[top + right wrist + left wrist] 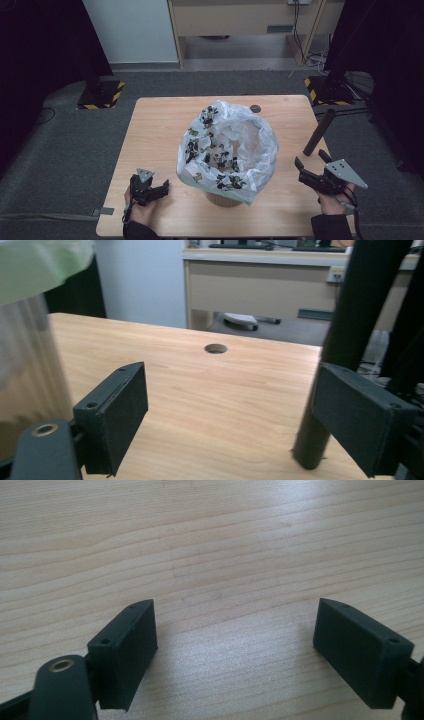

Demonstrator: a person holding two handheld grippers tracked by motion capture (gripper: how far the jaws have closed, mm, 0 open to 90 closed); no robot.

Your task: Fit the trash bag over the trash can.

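Pale wood, thin plastic, matt black parts

The table (160, 125) is light wood with fine grain, smooth and faintly sheeny. At its centre the bag (250, 145) is thin, crinkled, translucent white plastic printed with dark specks. At 3 o'clock the tube (319, 132) looks matt black. The left gripper (235, 645) and right gripper (230, 415) carry matt black plastic-looking jaws; a grey metal-looking plate tops each.
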